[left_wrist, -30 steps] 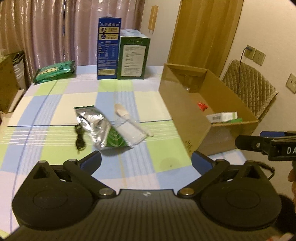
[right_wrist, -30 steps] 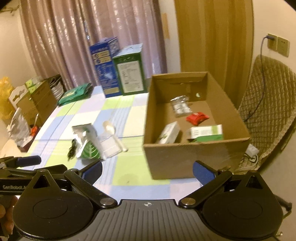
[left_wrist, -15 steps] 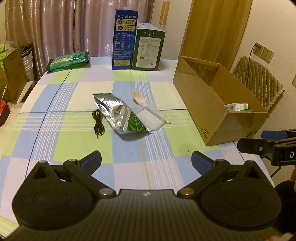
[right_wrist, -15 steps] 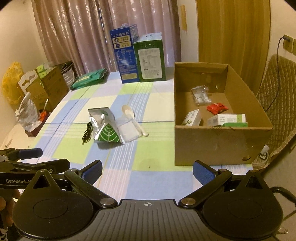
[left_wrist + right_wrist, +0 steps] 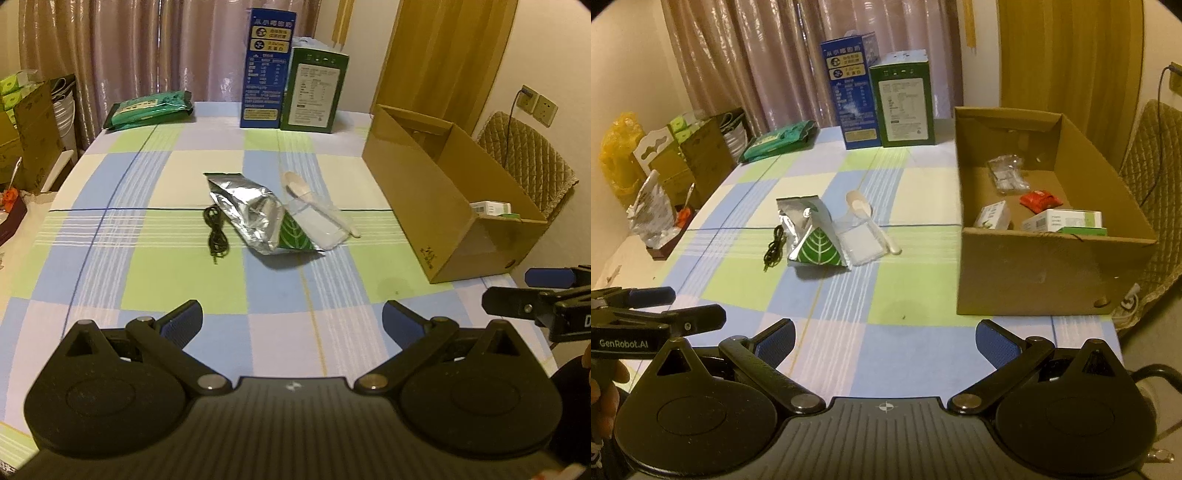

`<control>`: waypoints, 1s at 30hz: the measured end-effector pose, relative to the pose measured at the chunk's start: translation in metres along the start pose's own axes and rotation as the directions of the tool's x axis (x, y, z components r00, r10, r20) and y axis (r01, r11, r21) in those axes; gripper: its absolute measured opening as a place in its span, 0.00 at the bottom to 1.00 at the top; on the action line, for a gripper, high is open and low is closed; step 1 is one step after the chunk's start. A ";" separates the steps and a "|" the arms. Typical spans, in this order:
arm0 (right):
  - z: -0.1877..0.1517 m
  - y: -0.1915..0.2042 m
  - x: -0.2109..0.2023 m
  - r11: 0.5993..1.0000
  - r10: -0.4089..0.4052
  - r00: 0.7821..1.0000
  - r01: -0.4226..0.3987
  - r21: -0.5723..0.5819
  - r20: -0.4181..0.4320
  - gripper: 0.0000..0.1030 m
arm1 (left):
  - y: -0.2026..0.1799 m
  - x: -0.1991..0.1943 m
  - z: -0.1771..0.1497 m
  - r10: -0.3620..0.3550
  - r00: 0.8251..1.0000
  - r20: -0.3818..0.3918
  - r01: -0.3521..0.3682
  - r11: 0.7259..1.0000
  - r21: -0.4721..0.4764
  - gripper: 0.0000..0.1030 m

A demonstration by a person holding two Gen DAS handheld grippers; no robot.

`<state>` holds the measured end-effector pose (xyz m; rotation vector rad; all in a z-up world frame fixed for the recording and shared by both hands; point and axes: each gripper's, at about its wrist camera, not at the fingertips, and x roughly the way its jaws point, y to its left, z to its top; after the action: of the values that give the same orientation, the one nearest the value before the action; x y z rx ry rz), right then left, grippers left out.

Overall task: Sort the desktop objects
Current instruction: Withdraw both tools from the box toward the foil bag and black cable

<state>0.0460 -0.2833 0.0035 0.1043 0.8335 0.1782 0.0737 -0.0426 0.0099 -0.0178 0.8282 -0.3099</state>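
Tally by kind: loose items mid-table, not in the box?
Foil pouch: 1
Black cable: 1
Clear plastic bag: 1
White spoon: 1
Total: 4

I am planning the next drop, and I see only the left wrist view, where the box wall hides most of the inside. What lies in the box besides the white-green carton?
Observer: The right wrist view shows a red packet near the middle of the floor of the box.
Operator: Is anything near the far wall?
Observer: Yes, a clear bag lies there.
Operator: Is the right gripper free?
Observer: The right gripper is open, with nothing between its fingers.
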 end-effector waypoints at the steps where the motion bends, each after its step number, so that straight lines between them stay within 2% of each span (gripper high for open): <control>1: 0.000 0.001 0.002 1.000 0.006 1.000 -0.006 -0.002 -0.001 0.98 | 0.003 0.000 0.000 0.005 1.000 -0.001 -0.005 1.000 -0.001 0.99; 10: 0.000 0.017 0.022 0.997 0.057 0.998 -0.058 -0.042 -0.016 0.98 | 0.037 0.009 0.008 0.051 0.999 -0.009 -0.051 0.999 -0.001 0.99; 20: 0.011 0.038 0.058 0.990 0.111 0.993 -0.109 -0.088 0.028 0.98 | 0.074 0.043 0.025 0.089 0.996 -0.010 -0.089 0.996 0.025 0.99; 24: 0.017 0.046 0.080 0.986 0.122 0.992 -0.116 -0.117 0.039 0.96 | 0.085 0.067 0.028 0.073 0.997 -0.016 -0.073 0.997 0.021 0.98; 27: 0.020 0.050 0.100 0.982 0.135 0.990 -0.130 -0.140 0.028 0.88 | 0.092 0.086 0.029 0.058 0.998 -0.017 -0.058 0.998 0.018 0.98; 30: 0.023 0.052 0.122 0.977 0.142 0.990 -0.137 -0.165 0.016 0.85 | 0.099 0.106 0.030 0.024 1.000 -0.020 -0.024 1.000 0.001 0.97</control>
<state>0.1375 -0.2083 -0.0609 0.0107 0.7815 0.3760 0.1888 0.0195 -0.0596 -0.0042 0.8475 -0.2884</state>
